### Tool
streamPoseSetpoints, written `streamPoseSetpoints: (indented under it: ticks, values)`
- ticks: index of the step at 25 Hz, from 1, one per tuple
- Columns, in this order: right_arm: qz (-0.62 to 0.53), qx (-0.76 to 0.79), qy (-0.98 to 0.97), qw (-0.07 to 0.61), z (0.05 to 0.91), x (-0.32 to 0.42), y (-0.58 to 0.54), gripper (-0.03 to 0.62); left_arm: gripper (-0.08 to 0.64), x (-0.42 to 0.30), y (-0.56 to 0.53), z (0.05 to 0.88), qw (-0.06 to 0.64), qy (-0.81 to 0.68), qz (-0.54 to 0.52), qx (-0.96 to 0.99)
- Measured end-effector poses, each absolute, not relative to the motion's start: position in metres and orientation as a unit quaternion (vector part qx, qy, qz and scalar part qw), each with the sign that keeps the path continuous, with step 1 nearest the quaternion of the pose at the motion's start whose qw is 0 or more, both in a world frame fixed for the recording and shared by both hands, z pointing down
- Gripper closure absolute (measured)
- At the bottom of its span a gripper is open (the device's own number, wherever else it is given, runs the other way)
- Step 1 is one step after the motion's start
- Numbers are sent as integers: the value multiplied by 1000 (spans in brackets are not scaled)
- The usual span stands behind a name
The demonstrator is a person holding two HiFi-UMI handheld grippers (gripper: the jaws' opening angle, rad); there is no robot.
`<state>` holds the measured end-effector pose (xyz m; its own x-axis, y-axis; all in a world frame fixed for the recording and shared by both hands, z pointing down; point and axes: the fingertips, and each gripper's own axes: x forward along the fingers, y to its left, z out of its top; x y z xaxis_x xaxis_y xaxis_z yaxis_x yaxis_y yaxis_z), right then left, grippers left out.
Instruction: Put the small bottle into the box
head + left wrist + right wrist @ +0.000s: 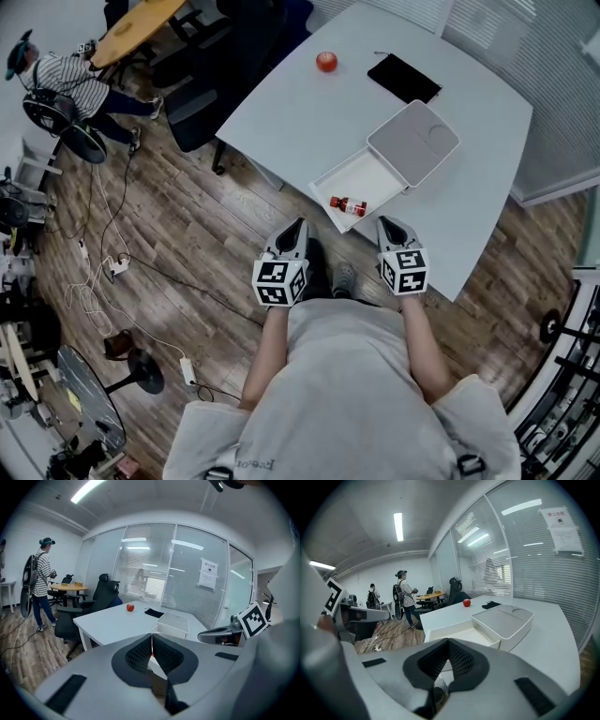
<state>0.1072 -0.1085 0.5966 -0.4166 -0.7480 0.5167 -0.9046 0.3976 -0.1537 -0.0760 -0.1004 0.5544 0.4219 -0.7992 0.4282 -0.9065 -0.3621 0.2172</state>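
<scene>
Your right tongs (448, 649) are shut on nothing, and so are your left tongs (151, 645) — both tilt downward, just off the counter's (281, 108) near edge. The small bottle (348, 205) seems to lie on its side inside the open box (323, 180), by its near rim — placing looks done. Next, just check it sits fully inside.

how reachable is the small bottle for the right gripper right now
Probably yes: the small bottle lies in the open box, lid aside, nothing between it and the right gripper. Its jaws are shut, so they'd need opening first.
</scene>
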Motion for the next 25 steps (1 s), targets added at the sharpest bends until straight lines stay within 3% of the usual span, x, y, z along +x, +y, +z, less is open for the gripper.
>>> streamPoseSetpoints:
  ticks: [25]
  values:
    - [208, 518, -809, 184, 596, 113, -99, 574, 531, -73, -88, 552, 216, -521, 122, 817]
